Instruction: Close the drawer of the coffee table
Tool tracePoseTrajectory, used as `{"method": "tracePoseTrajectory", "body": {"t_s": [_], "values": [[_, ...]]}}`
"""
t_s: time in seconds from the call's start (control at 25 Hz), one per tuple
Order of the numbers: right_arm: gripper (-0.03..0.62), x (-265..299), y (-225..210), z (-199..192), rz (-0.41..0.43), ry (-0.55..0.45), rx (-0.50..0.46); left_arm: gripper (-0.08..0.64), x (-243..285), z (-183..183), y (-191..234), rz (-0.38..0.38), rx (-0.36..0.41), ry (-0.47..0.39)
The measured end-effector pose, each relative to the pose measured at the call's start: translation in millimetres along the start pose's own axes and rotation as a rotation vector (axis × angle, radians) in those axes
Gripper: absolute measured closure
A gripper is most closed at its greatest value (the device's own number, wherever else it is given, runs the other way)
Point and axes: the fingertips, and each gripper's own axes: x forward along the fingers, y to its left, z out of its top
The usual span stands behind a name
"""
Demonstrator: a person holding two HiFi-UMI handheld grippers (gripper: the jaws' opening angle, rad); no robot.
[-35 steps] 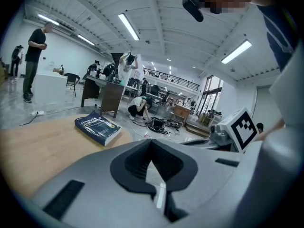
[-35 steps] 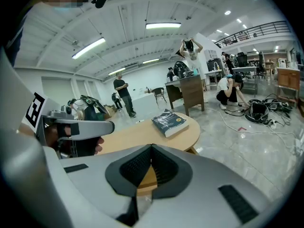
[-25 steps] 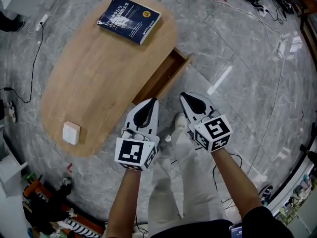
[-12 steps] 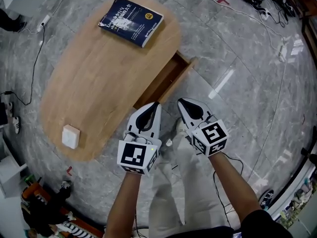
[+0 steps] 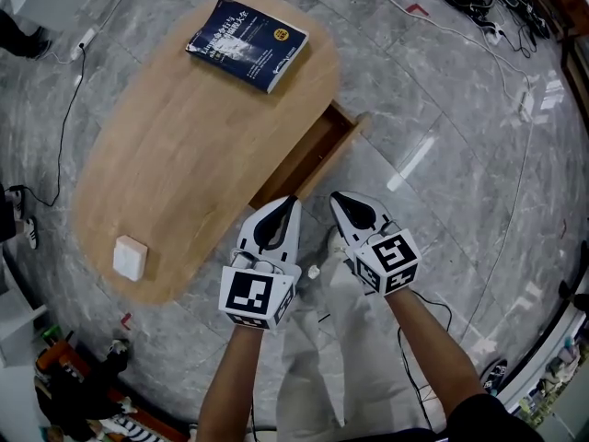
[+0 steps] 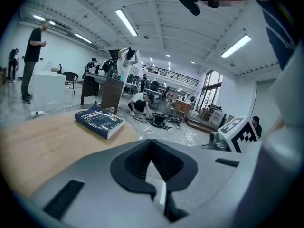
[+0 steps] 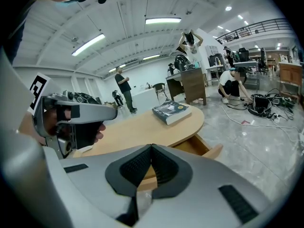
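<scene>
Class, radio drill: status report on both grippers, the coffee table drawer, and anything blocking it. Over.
Left gripper shut, empty; right gripper shut, empty. Drawer open, neither gripper touching it. Nothing seen in its way.

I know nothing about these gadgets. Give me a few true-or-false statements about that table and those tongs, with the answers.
1. The drawer of the coffee table stands open. True.
2. The book lies inside the drawer. False: it lies on the tabletop.
3. The left tongs and the right tongs are both shut and empty. True.
4. The white box sits on top of the book. False: it sits at the table's opposite end.
</scene>
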Motion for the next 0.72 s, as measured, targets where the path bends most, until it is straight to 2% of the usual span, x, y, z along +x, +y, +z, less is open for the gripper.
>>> {"method": "tracePoseTrajectory", "body": {"t_s": [0.72], "values": [[0.580,32,-12,-33,0.007,0.069,-0.022,0.561,4,-21,20,0.019,-0.001,0.015]]}}
